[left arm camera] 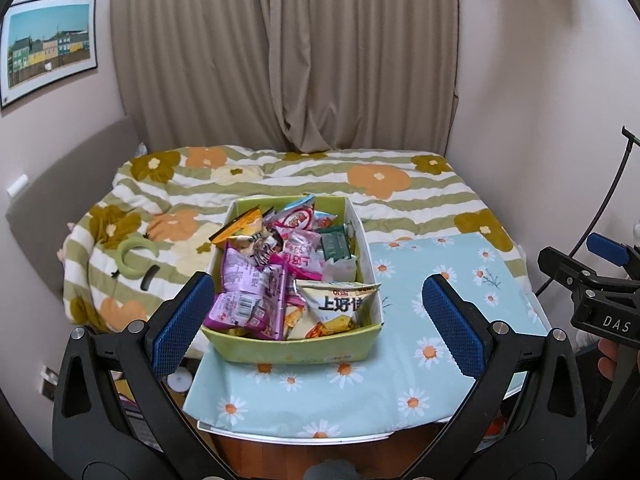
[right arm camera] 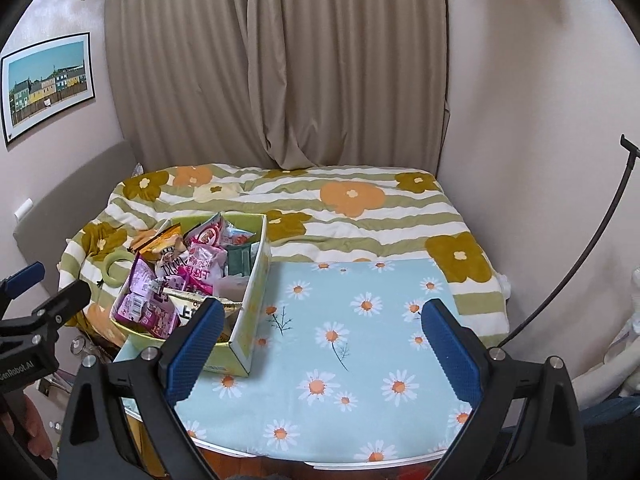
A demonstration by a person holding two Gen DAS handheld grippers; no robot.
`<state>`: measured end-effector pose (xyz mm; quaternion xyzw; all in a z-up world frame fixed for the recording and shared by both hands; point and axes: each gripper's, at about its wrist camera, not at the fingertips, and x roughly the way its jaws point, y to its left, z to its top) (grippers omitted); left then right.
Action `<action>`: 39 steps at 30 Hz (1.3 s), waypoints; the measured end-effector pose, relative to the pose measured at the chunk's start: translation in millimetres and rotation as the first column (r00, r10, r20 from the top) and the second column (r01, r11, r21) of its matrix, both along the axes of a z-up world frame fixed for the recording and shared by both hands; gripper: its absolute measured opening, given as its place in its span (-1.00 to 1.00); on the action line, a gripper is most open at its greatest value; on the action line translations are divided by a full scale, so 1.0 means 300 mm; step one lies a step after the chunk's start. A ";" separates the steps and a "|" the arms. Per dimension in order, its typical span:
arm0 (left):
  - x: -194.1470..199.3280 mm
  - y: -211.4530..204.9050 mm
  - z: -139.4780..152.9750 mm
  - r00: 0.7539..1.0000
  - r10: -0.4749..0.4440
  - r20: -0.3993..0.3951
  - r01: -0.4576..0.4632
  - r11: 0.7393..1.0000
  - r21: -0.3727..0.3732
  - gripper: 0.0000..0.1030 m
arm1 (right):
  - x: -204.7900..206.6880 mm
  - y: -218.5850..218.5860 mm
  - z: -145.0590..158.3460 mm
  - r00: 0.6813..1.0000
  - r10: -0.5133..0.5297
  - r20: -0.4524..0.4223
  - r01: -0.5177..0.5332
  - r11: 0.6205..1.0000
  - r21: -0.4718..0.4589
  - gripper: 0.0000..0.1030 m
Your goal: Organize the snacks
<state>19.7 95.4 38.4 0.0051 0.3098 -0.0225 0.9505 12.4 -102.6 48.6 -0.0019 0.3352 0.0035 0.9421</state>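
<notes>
Right now I have both grippers hanging above the near edge of the table, and all the snacks I can see sit inside the green box (left arm camera: pixel 294 346). I'll use that box as my landmark. It stands on the daisy-print cloth (left arm camera: pixel 436 276), toward the cloth's left end, with the flowered bedspread (left arm camera: pixel 372 180) behind it. In the box, a purple packet (left arm camera: pixel 248 292) lies at the near left, a cream chip bag (left arm camera: pixel 340 302) at the near right, pink packets (left arm camera: pixel 298 252) in the middle and a dark green pack (left arm camera: pixel 336 245) toward the far right corner; they are piled loosely, overlapping.

My left gripper (left arm camera: pixel 316 314) faces the box head on, jaws spread wide with nothing between the pads. My right gripper (right arm camera: pixel 320 344) sits to the right of the box over bare cloth, jaws likewise wide apart and holding nothing.

As for the step, I can't settle it. Snacks heaped in the box and bare cloth to its right would fit a sort about to happen, or a gathering-up just finished. No packet lies outside the box as far as I can see, so I won't call a next grasp from this.
</notes>
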 end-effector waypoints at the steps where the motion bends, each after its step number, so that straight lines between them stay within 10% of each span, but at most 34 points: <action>1: 0.002 0.003 -0.002 1.000 0.000 -0.001 0.000 1.000 0.000 1.00 | -0.001 0.000 0.000 1.000 0.000 0.000 0.000 1.000 0.001 0.91; 39: -0.020 -0.043 0.032 1.000 0.017 0.012 -0.017 1.000 0.007 1.00 | 0.015 -0.038 0.024 1.000 0.003 0.009 -0.002 1.000 -0.014 0.91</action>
